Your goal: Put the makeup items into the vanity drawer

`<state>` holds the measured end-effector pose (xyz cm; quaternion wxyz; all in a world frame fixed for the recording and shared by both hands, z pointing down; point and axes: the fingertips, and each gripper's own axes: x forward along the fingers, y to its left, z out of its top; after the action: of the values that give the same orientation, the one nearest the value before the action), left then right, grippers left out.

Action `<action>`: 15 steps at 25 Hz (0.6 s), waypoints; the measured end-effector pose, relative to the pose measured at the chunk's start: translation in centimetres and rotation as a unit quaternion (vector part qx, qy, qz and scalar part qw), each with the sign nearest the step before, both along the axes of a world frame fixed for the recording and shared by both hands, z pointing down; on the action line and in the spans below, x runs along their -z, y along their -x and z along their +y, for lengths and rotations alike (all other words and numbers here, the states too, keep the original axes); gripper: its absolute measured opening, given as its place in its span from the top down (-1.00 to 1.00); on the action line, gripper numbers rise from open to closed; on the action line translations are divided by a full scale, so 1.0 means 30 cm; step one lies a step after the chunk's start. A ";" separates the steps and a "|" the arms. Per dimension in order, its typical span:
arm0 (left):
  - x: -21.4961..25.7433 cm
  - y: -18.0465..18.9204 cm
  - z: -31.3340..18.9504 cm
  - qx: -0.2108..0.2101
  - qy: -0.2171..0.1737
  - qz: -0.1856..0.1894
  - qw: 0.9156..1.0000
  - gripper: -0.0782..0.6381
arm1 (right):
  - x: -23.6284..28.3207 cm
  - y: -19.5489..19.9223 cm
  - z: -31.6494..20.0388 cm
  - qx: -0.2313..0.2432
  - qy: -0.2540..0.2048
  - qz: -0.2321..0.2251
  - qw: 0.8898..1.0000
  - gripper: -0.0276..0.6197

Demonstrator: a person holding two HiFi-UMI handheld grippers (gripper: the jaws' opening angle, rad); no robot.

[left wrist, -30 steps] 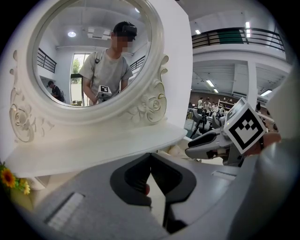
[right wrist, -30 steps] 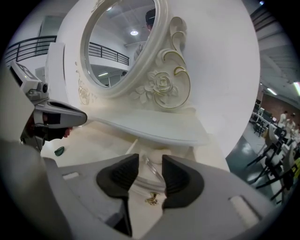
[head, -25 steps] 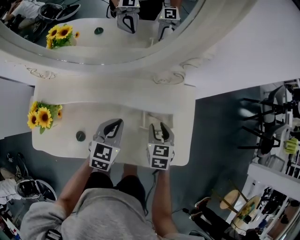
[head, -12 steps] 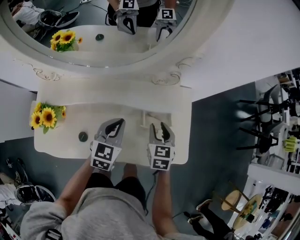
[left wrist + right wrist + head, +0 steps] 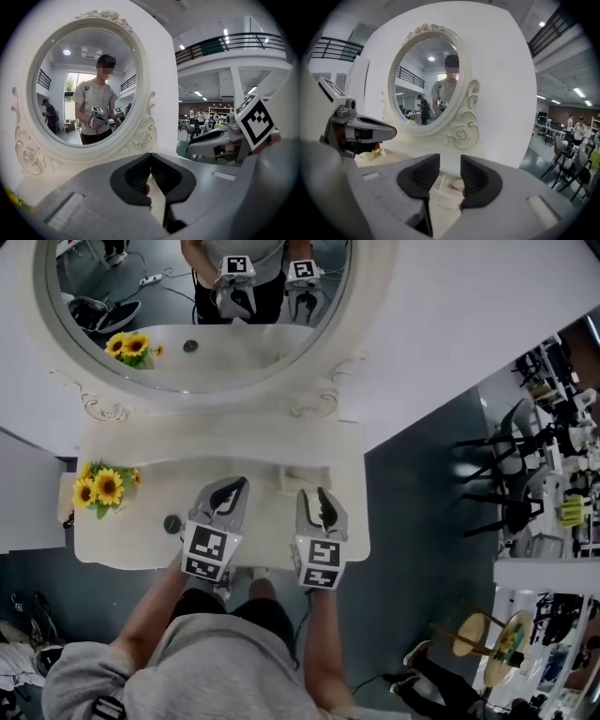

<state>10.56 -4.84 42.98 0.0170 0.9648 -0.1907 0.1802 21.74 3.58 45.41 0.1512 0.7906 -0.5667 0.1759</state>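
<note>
White vanity top (image 5: 150, 486), scalloped near edge. Far left: bunch of sunflowers (image 5: 103, 487). Near left, close to the front edge: small dark round item (image 5: 172, 523). Far, right of centre: small white open box (image 5: 298, 481). Along the far edge: oval mirror (image 5: 197, 315), upright.

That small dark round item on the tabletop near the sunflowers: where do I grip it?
Pinch the dark round item across its rim, coming straight down from above: it looks low and round on the tabletop, lying apart from the sunflowers.
</note>
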 end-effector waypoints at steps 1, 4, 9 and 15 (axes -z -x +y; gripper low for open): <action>0.023 0.006 0.004 -0.003 -0.005 0.006 1.000 0.75 | 0.028 0.010 0.007 -0.003 -0.007 0.006 1.000 0.47; 0.090 0.028 0.018 -0.013 -0.021 0.024 0.999 0.75 | 0.113 0.044 0.029 -0.016 -0.033 0.022 0.999 0.52; 0.158 0.082 0.047 -0.025 -0.034 0.042 0.998 0.75 | 0.192 0.115 0.086 -0.036 -0.058 0.043 0.997 0.63; 0.184 0.138 0.088 -0.046 -0.044 0.051 0.997 0.75 | 0.234 0.190 0.161 -0.070 -0.081 0.066 0.992 0.84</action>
<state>6.41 -2.21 37.47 -0.0238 0.9803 -0.1524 0.1232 16.05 8.42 38.40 0.1112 0.8478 -0.5111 0.0877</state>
